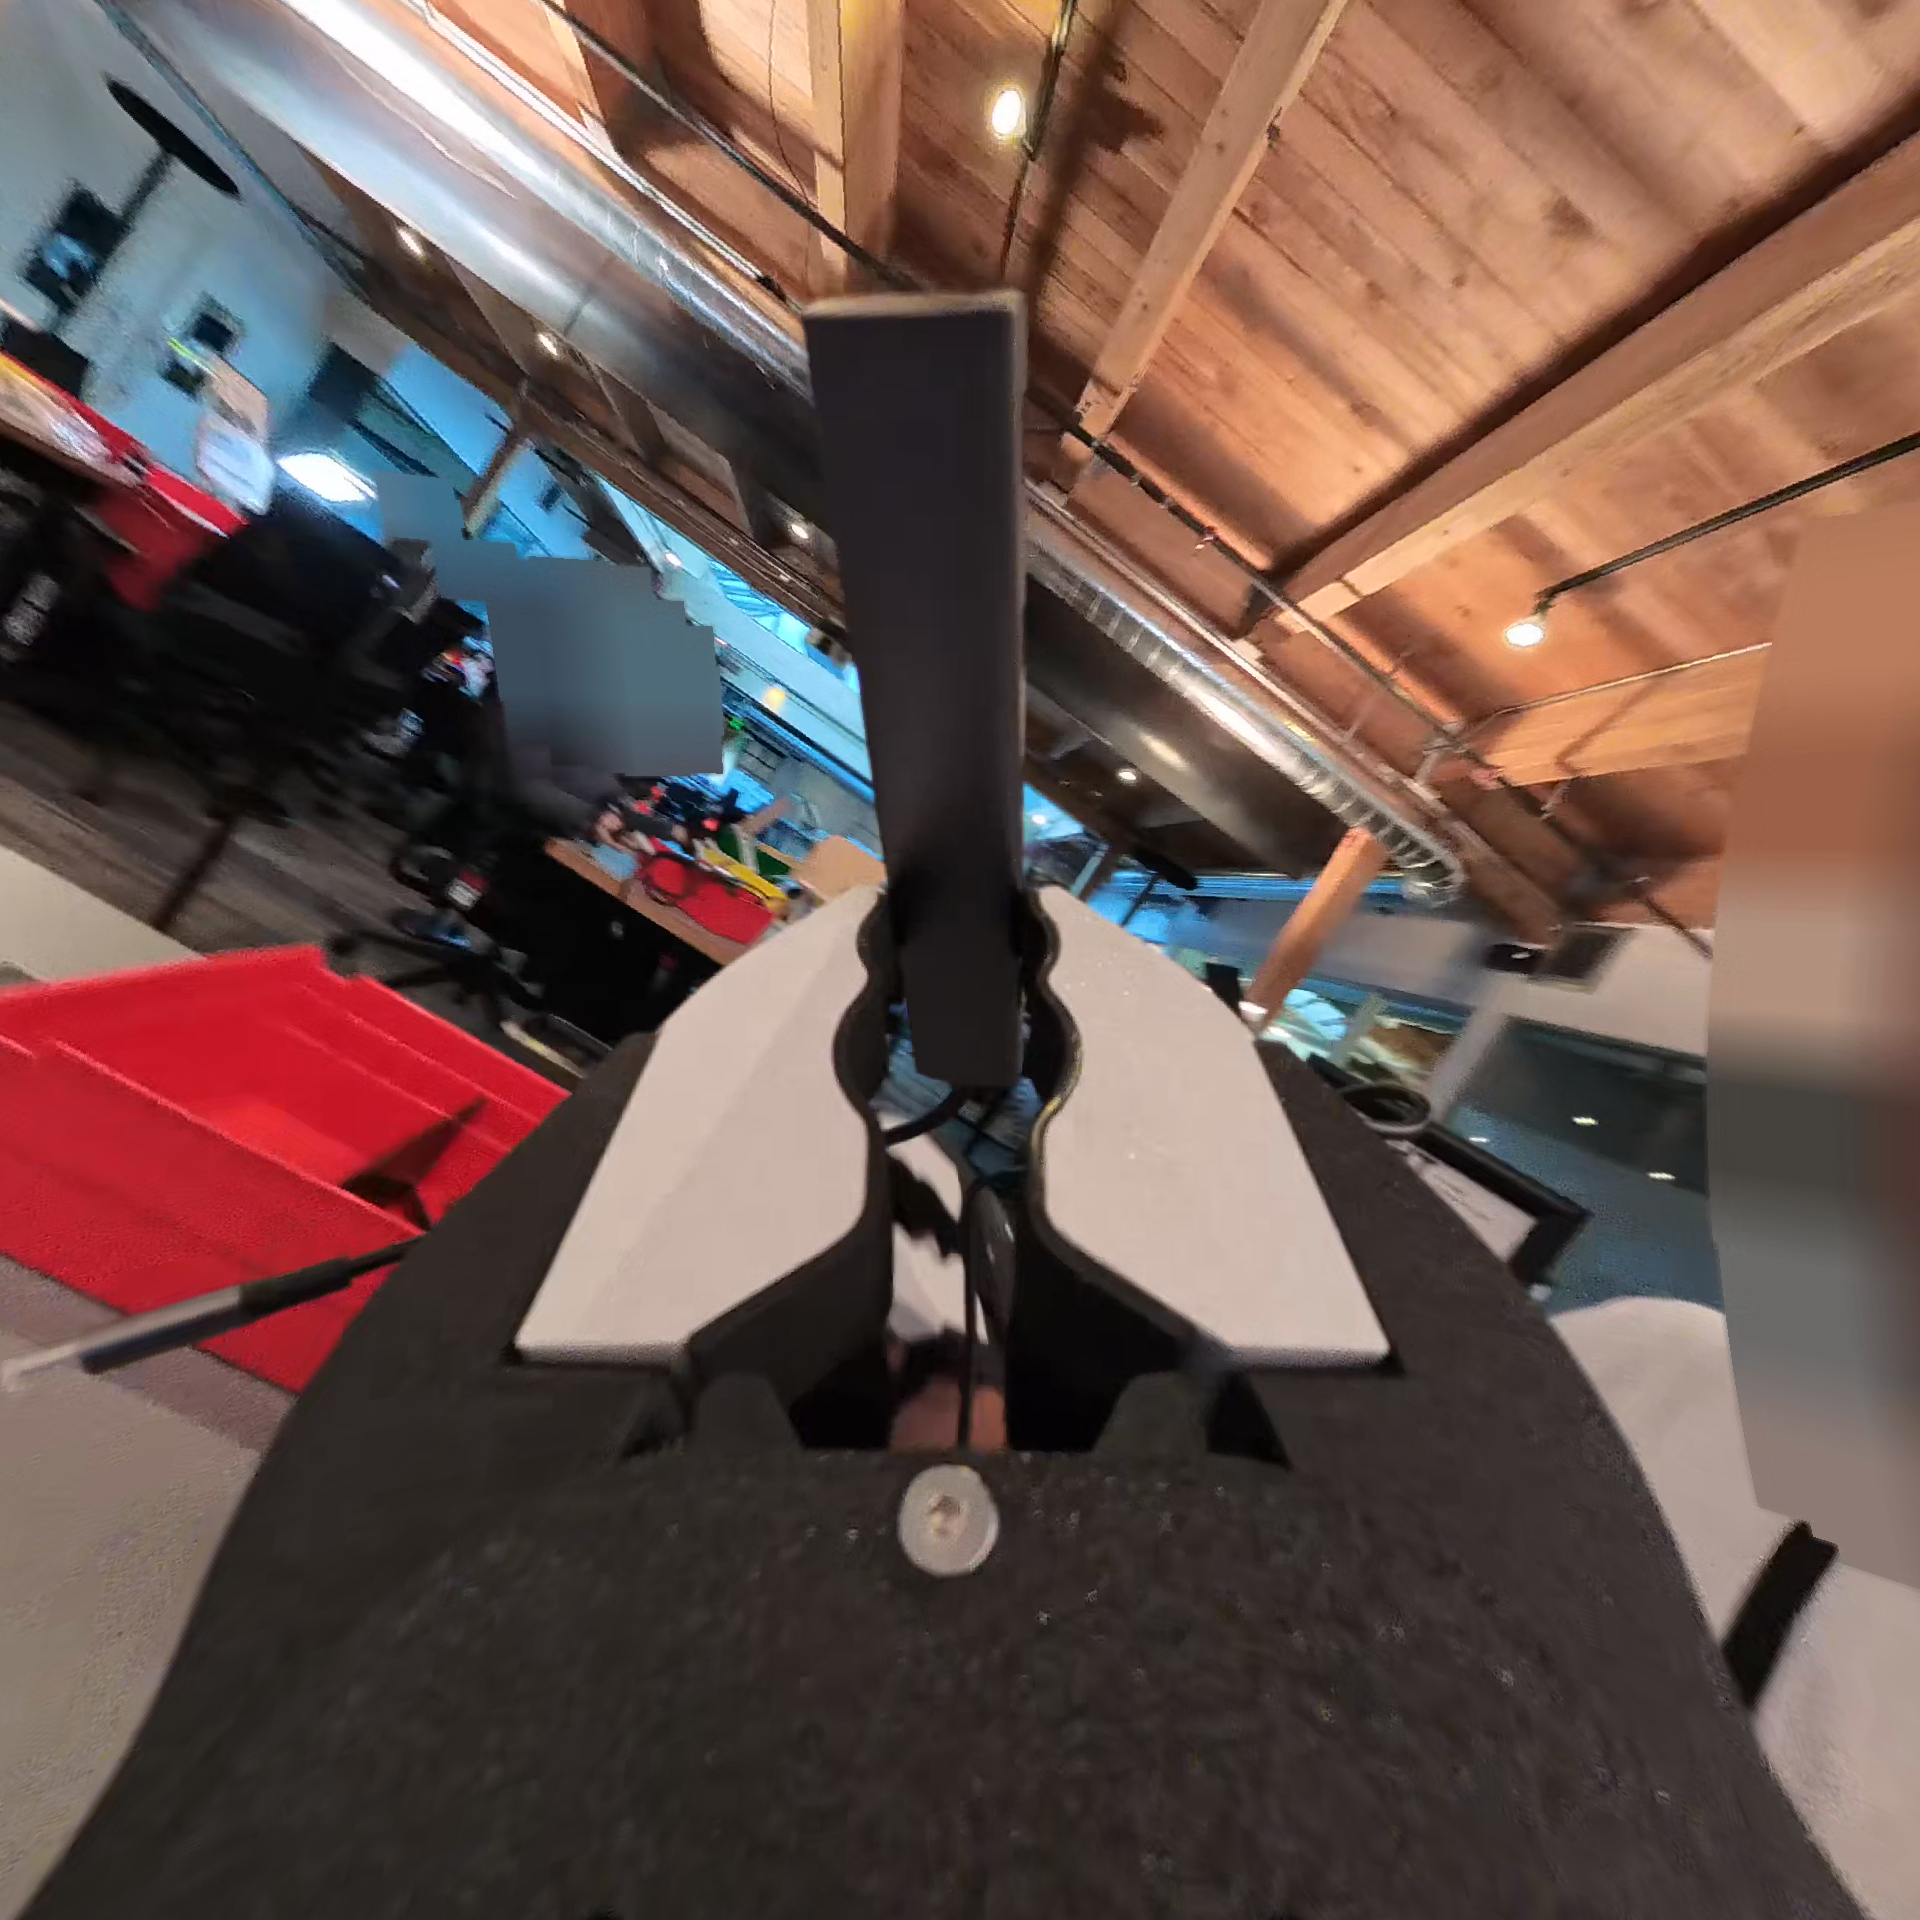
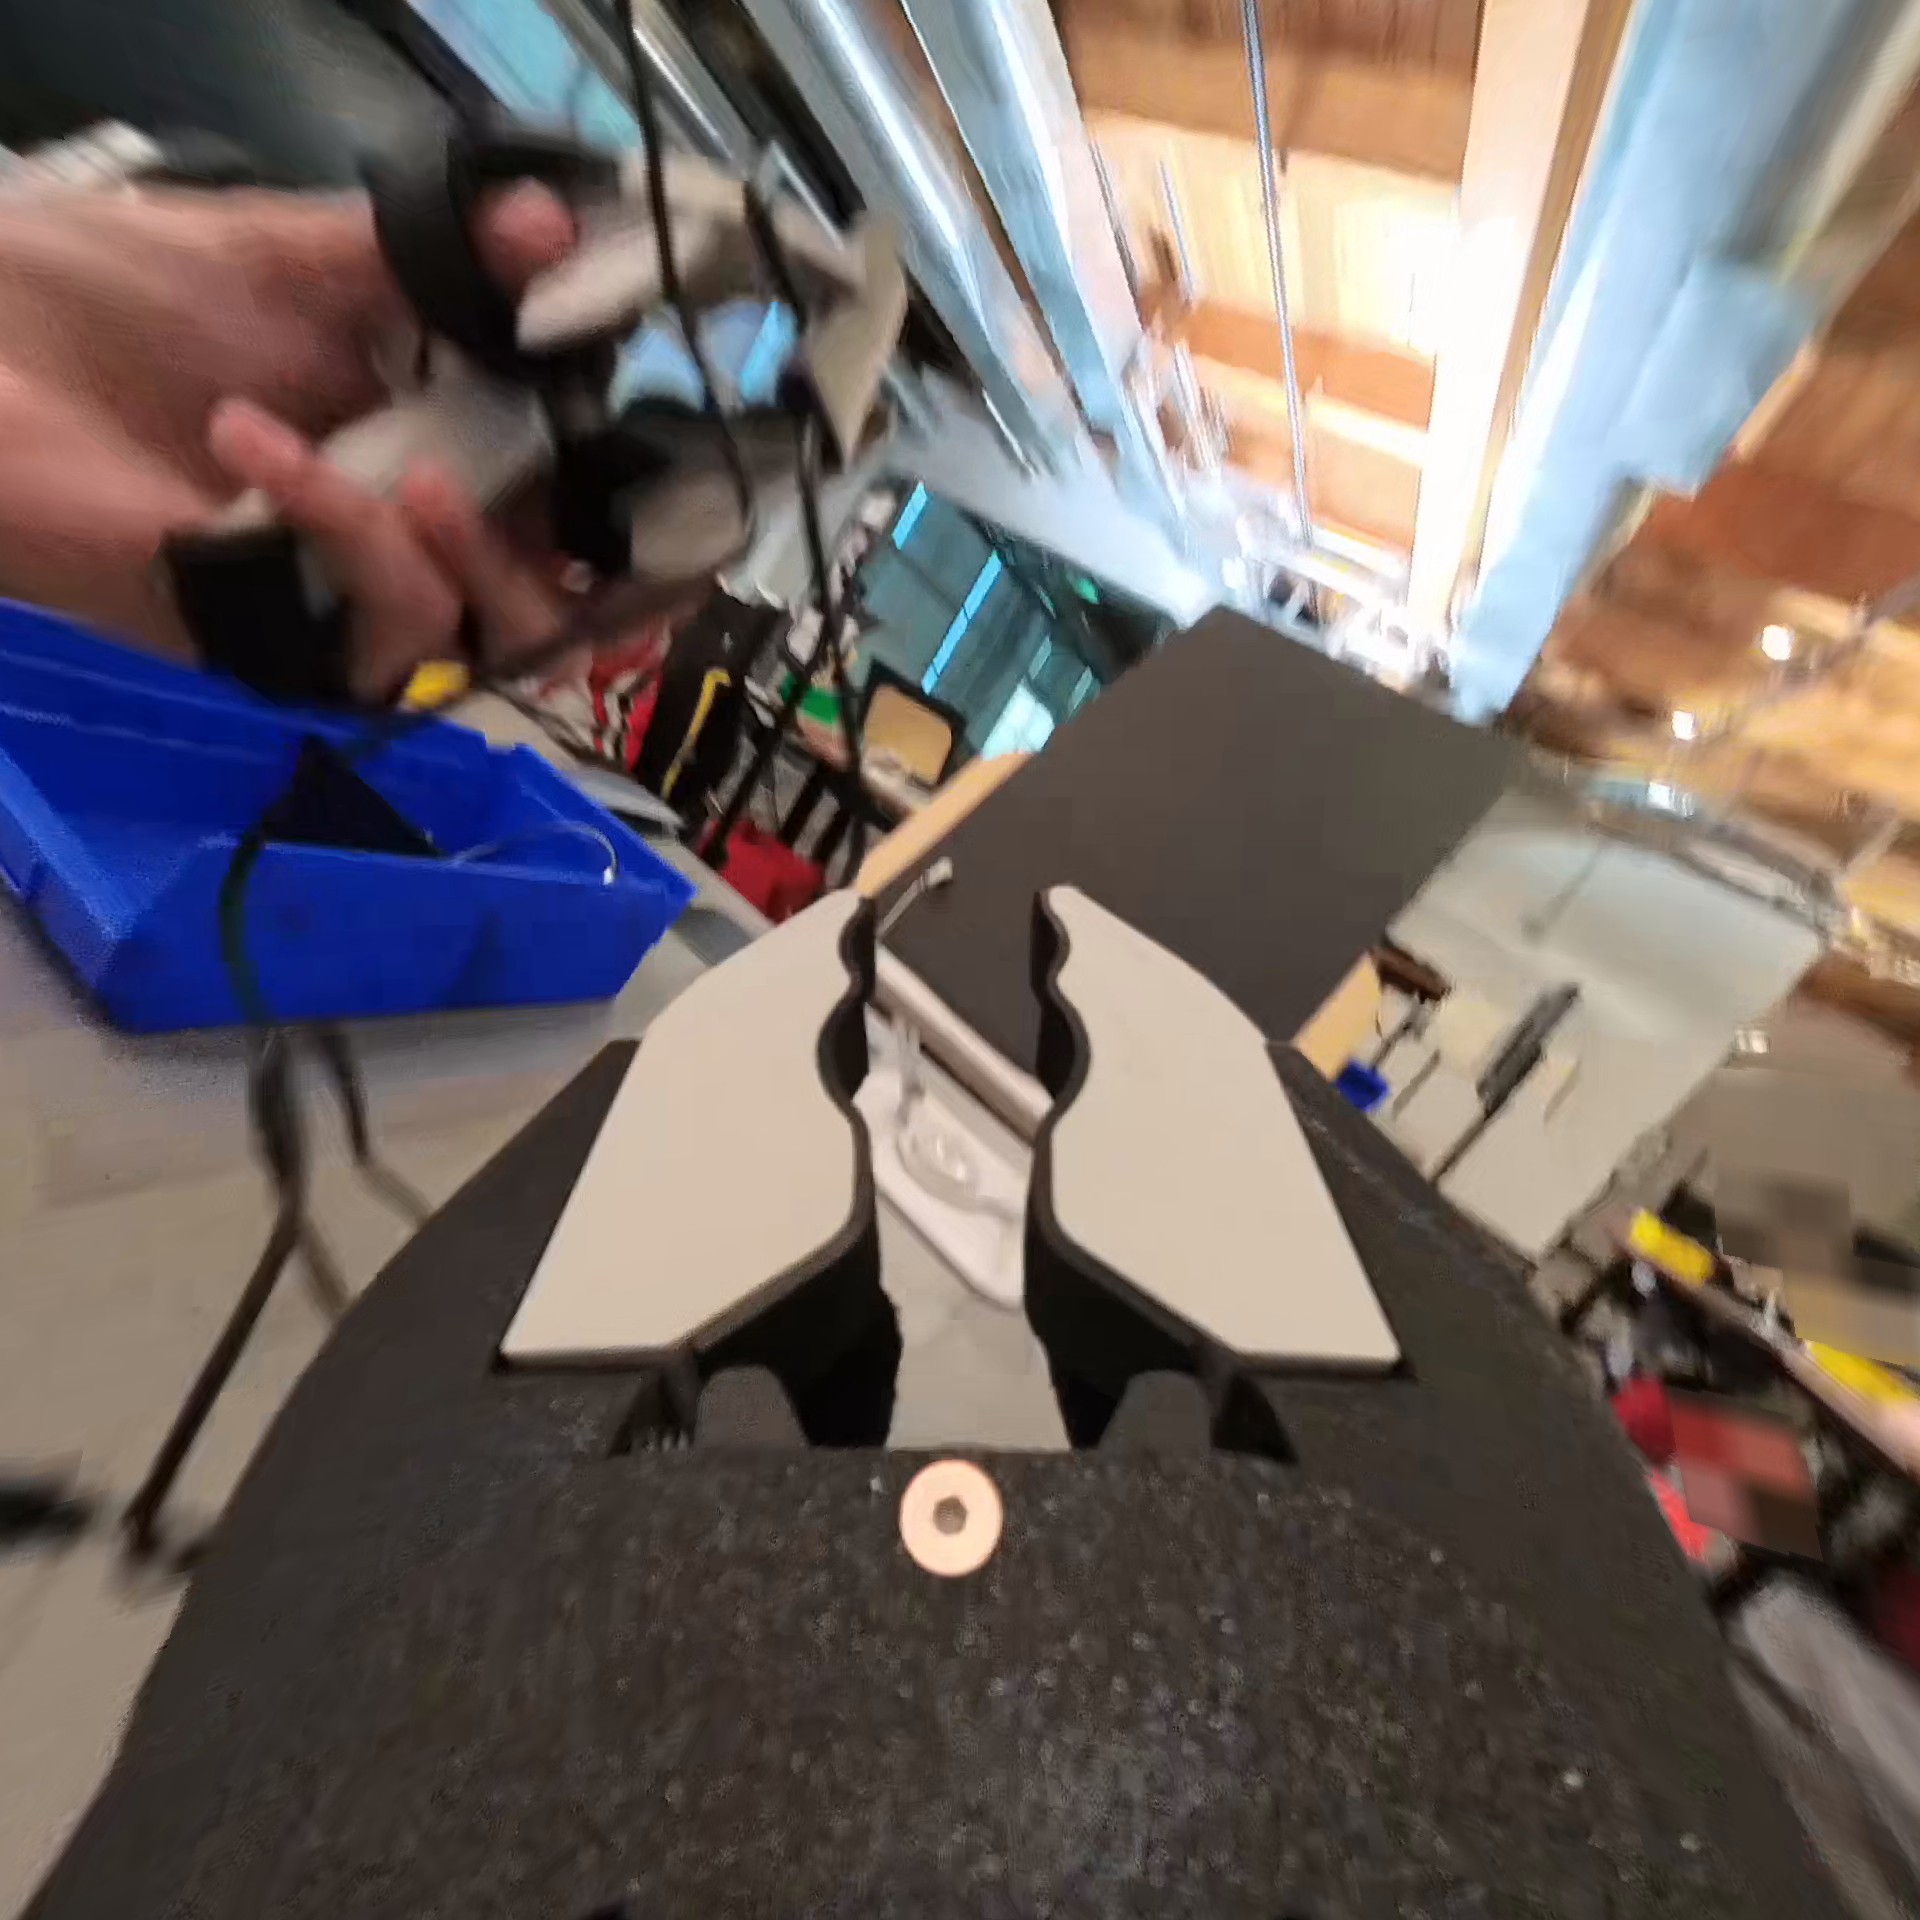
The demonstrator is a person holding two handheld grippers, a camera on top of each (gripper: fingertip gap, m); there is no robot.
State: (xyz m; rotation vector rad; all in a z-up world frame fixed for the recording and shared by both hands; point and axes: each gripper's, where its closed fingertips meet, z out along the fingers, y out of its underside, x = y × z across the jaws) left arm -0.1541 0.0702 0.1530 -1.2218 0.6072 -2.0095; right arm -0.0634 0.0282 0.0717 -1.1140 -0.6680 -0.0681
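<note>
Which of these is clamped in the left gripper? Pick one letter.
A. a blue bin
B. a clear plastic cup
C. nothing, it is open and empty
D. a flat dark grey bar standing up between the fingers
D: in the left wrist view the left gripper is shut on the flat dark grey bar, which sticks up past the fingertips toward the wooden ceiling.

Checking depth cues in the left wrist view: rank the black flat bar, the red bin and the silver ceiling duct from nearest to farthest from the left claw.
1. Black flat bar: clamped in the left claw.
2. Red bin: lower left, beside the claw.
3. Silver ceiling duct: overhead, upper left, far behind.
</note>
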